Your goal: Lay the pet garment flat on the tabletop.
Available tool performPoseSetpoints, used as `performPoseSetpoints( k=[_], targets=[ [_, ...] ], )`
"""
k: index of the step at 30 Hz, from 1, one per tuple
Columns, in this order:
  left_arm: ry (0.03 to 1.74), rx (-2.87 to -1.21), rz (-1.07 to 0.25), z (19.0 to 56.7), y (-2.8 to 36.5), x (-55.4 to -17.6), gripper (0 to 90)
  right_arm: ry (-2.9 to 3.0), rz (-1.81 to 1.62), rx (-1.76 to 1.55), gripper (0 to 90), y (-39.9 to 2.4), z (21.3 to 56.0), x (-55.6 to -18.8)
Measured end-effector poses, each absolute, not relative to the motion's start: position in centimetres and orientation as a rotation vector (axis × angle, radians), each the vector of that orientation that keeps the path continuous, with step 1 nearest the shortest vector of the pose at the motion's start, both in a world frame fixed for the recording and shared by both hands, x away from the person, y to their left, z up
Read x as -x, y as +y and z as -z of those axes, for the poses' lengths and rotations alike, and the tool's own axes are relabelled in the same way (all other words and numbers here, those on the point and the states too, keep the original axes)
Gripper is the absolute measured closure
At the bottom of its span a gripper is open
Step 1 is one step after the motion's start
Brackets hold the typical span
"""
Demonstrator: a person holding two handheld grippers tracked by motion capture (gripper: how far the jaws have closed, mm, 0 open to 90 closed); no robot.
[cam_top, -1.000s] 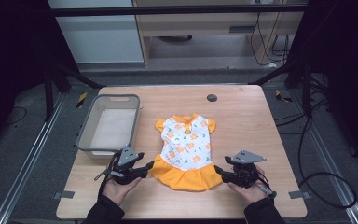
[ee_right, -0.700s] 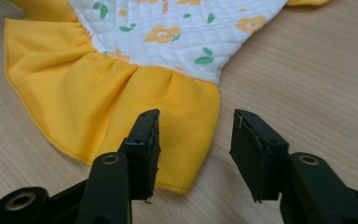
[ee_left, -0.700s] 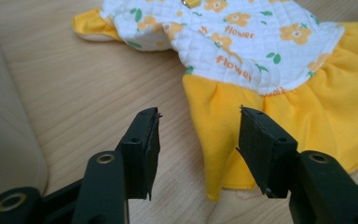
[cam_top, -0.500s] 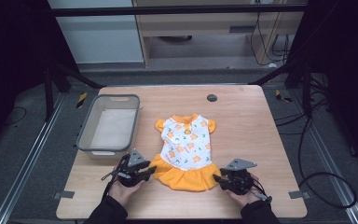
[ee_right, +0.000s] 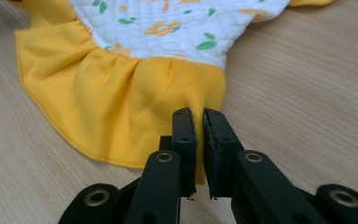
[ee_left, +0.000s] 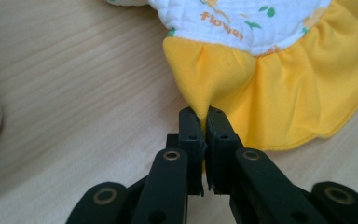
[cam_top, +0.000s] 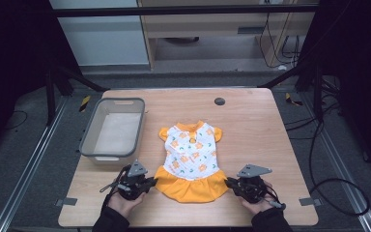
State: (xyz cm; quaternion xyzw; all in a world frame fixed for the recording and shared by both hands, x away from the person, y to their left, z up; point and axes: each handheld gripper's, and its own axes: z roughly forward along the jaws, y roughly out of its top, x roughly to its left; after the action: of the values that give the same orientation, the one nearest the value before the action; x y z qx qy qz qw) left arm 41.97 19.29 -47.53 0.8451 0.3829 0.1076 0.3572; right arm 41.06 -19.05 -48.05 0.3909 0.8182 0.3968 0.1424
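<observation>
The high view looks forward and down over the whole tabletop (cam_top: 251,121) from the person's side. Each gripper view sits low and close behind its own jaws, both sharing the dress's yellow skirt (ee_left: 279,98) (ee_right: 121,98) (cam_top: 191,186).

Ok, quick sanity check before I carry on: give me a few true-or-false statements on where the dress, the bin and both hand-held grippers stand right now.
1. The left hand-held gripper is pinching the yellow skirt of the dress. True.
2. The right hand-held gripper hangs wide open, well away from the fabric. False: its jaws are nearly closed on the skirt's edge.
3. The dress lies inside the grey bin. False: it lies flat on the wooden table, to the right of the bin.
4. The bin holds no clothing. True.
5. The dress's neckline points toward the person. False: the skirt is nearest the person, the neckline faces away.
</observation>
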Motion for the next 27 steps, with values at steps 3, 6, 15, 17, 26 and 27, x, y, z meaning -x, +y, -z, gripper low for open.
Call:
performPoseSetpoints(
  k=[3, 6, 15, 17, 26, 27],
  targets=[
    [0.980, -2.218, -0.270, 48.1, 18.8, -41.2, 85.0, 2.355, -1.134, -1.147, 82.8, -19.6, 48.0, -40.7],
    [0.946, -2.279, -0.327, 48.5, 18.0, -40.6, 78.9, 2.372, -1.066, -1.145, 78.5, -19.6, 48.5, -40.6],
    [0.928, -2.089, -0.461, 45.7, 19.7, -39.7, 48.8, 2.270, -1.178, -1.106, 72.6, -20.3, 47.2, -40.3],
    [0.901, -2.080, -0.470, 44.9, 19.2, -40.3, 49.5, 2.244, -1.205, -1.103, 73.3, -20.2, 46.6, -40.5],
    [0.844, -2.119, -0.508, 44.4, 13.8, -44.8, 70.0, 2.236, -1.290, -1.047, 86.0, -17.9, 46.2, -43.0],
    [0.852, -2.115, -0.511, 44.5, 13.3, -45.3, 72.3, 2.246, -1.292, -1.044, 86.7, -17.5, 46.3, -43.3]
  ],
)
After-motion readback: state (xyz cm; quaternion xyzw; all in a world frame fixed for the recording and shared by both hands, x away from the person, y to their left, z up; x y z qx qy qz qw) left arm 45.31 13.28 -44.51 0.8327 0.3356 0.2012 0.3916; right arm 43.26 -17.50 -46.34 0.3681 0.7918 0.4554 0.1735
